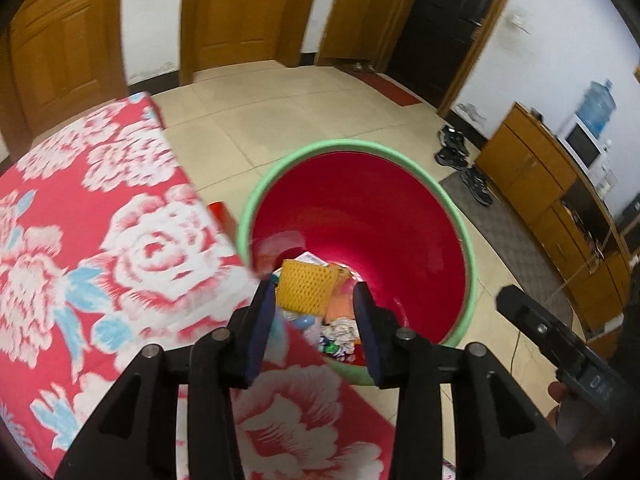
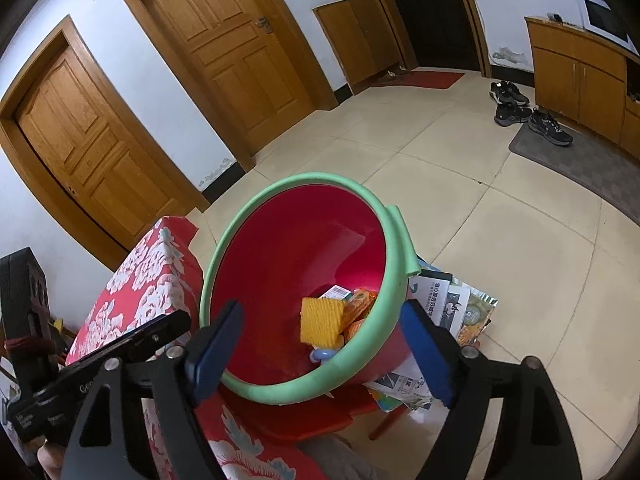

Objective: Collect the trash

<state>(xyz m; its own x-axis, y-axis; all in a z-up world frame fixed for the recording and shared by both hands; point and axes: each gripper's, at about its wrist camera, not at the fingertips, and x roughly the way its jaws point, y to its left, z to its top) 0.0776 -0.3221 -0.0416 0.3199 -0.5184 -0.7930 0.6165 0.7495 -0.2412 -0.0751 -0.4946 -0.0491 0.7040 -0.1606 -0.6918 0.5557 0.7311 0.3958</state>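
Left wrist view: your left tool hangs part open and empty above the green-rimmed red plastic bucket, trash inside.

Right wrist view: your right tool gapes wide, empty; likely drop done, so fetch the printed papers beside it.

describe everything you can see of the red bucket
The bucket looks like glossy red plastic, round, with a thick pale green foam rim whose ends meet at a split. It tilts toward the cameras beside the floral cloth, apparently on a red stool. Trash lies at its bottom, topped by a yellow mesh sponge. Neither gripper touches it.
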